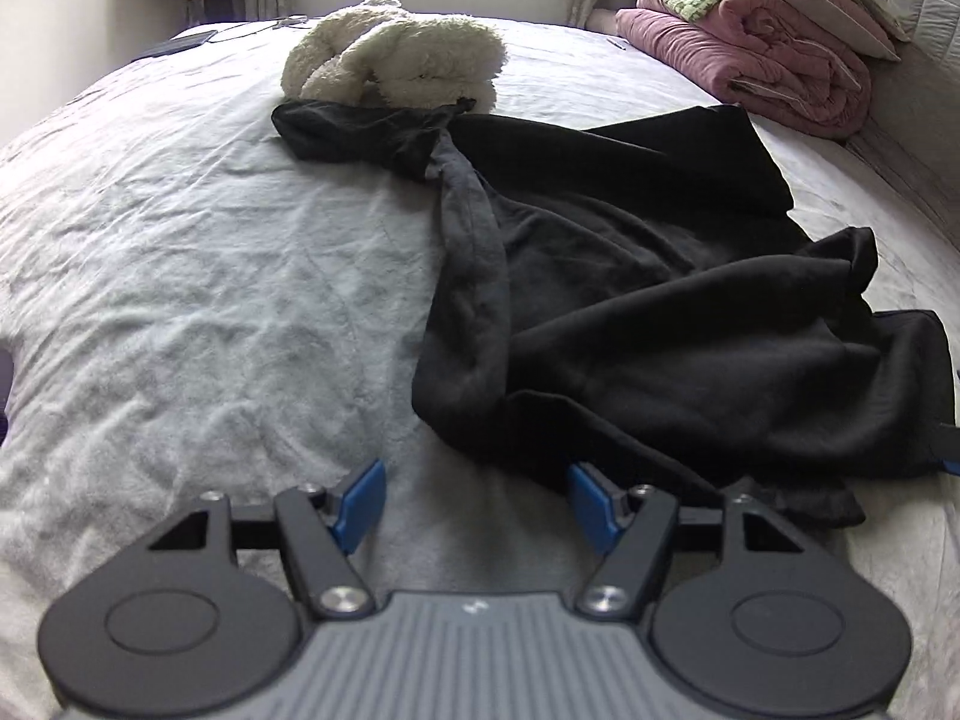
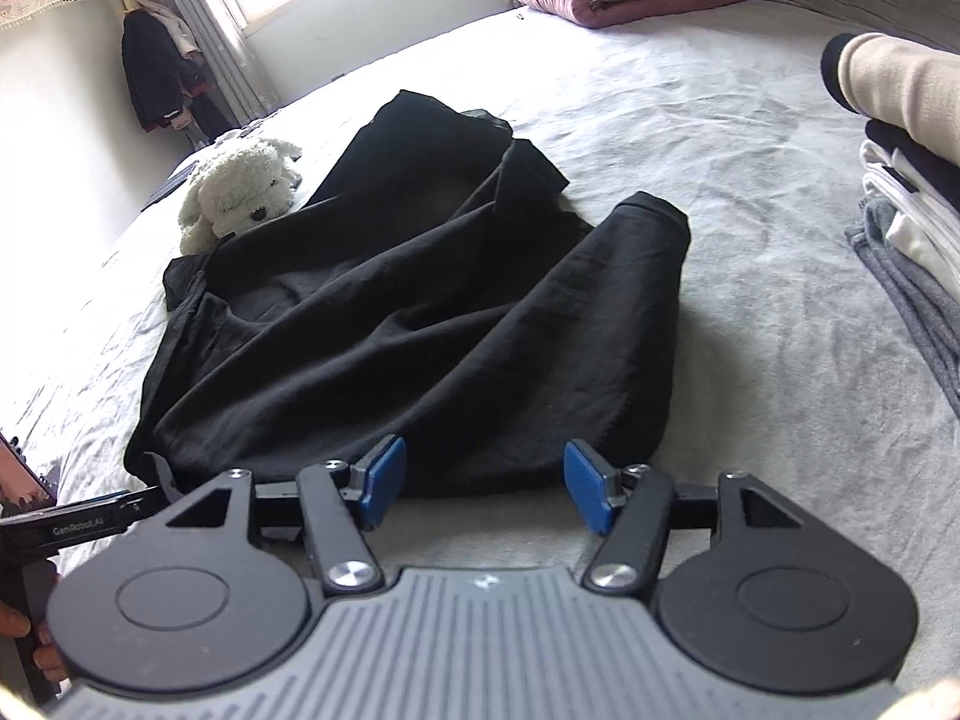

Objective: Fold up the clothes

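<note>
A crumpled black garment [image 1: 648,300] lies on the pale bed sheet [image 1: 198,300], one grey-lined part twisted along its left side. In the left wrist view my left gripper [image 1: 477,495] is open just off the garment's near left corner, with only sheet between its blue pads. The right wrist view shows the garment [image 2: 408,324] spread ahead of my right gripper [image 2: 485,480], which is open with the near hem lying between its fingers, not pinched. The left gripper's black body [image 2: 90,519] shows at that view's left edge, held by a hand [image 2: 24,630].
A white plush toy [image 1: 396,54] rests at the garment's far end. A rolled pink quilt [image 1: 768,54] with green patterned bedding on top sits at the far right. A stack of folded clothes [image 2: 912,192] stands on the bed to the right. A dark flat item [image 1: 180,42] lies far left.
</note>
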Demonstrator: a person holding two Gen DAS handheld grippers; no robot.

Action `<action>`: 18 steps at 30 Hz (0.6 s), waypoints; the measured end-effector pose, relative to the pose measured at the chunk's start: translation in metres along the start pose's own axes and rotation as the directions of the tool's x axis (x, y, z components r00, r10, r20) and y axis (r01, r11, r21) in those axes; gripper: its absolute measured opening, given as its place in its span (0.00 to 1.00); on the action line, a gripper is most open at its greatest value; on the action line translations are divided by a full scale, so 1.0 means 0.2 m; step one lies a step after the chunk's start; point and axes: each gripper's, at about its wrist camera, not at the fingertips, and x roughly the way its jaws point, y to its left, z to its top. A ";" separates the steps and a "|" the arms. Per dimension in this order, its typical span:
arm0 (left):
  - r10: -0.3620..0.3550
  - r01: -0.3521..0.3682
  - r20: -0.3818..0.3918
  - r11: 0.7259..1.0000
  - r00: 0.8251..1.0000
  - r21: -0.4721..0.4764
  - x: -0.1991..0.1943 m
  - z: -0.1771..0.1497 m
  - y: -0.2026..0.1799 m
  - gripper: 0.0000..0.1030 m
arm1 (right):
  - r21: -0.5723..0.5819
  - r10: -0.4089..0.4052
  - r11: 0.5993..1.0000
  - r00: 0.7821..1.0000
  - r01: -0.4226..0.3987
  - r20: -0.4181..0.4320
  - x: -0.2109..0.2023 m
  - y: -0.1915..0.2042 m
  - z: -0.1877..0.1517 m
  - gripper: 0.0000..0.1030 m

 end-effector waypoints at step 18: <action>-0.294 0.267 -0.056 0.922 0.954 -0.282 0.05 0.01 -0.02 0.43 | 0.010 -0.107 0.994 0.988 0.107 0.114 0.11 -0.17 0.11 0.49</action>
